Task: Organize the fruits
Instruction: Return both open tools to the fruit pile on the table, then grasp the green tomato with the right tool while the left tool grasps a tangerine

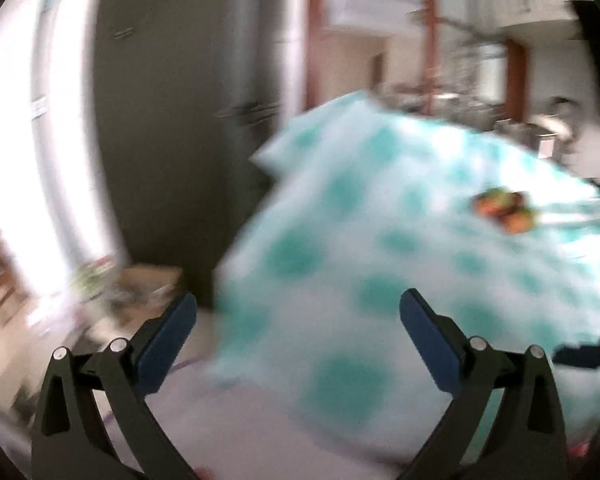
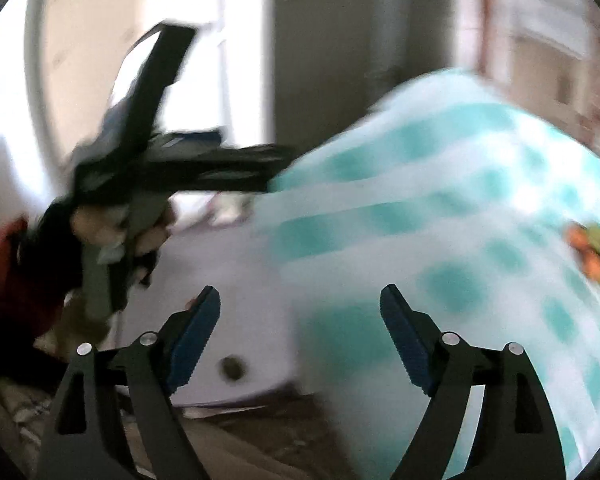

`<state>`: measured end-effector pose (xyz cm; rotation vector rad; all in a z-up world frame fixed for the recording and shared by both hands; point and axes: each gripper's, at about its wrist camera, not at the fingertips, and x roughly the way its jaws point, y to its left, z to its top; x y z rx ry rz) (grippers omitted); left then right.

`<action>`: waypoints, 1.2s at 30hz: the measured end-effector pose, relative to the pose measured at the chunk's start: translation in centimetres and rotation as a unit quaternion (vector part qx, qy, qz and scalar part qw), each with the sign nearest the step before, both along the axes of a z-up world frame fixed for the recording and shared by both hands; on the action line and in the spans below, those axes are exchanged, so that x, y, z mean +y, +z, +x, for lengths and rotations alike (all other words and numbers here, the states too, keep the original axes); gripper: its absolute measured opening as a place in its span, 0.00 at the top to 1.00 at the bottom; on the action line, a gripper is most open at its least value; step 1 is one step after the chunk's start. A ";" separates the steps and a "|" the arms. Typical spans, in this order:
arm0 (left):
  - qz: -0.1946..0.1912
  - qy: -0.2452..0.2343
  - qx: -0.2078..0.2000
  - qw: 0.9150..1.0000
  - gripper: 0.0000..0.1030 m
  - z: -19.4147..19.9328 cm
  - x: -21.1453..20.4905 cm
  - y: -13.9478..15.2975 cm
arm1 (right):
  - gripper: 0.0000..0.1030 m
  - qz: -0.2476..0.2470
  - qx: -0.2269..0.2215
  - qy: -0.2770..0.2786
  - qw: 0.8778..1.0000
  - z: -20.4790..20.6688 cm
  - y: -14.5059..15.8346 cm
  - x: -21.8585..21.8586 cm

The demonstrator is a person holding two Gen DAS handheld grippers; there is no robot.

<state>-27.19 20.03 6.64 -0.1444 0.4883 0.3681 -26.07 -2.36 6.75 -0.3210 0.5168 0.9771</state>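
1. Fruits [image 1: 504, 210]: a small orange-and-green cluster is seen lying on the teal-spotted tablecloth [image 1: 340, 264], toward the far right of the table, well apart from both tools. Heavy blur; count and kind cannot be told.

2. Left gripper [image 1: 298, 320]: jaws are spread wide, nothing between the blue pads. Right gripper [image 2: 300, 316]: likewise released and empty, blue pads standing apart over the cloth's edge.

3. Handling, as judged: the fruits are taken to be light, rounded and firm-skinned, liable to roll off the pads and to bruise if clenched hard. A hold across the widest part of one fruit, pads on opposite sides, is judged best; a stalk end, if any, is to be avoided. The cloth is soft and could be snagged by a low approach.

4. Left wrist view only: a cluttered counter behind the table, and a dark tip of the other tool at the right edge.

5. Right wrist view only: the person's hand [image 2: 140, 232] gripping the left tool's handle, a red sleeve [image 2: 8, 272], and a small dark spot on pale cloth below the jaws.
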 end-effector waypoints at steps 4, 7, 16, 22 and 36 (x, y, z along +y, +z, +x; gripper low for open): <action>-0.055 -0.113 0.043 0.991 0.01 8.7 -6.8 -0.4 | 0.15 0.040 0.033 -0.173 0.984 7.3 0.3 -9.6; -0.060 -0.163 0.070 0.982 0.01 15.7 -11.9 -2.0 | 0.15 0.056 0.064 -0.259 0.962 12.4 -0.6 -14.6; -0.134 -0.197 0.106 0.965 0.01 29.8 -16.0 -5.4 | 0.15 -0.008 0.101 -0.364 0.926 30.3 -4.7 -19.1; -0.184 -0.202 0.086 0.958 0.01 29.8 -14.6 -5.7 | 0.17 -0.066 0.102 -0.321 0.939 37.6 -6.4 -16.3; -0.196 -0.209 0.075 0.955 0.01 29.7 -14.9 -5.4 | 0.43 -0.059 0.128 -0.279 0.950 44.2 -6.8 -13.3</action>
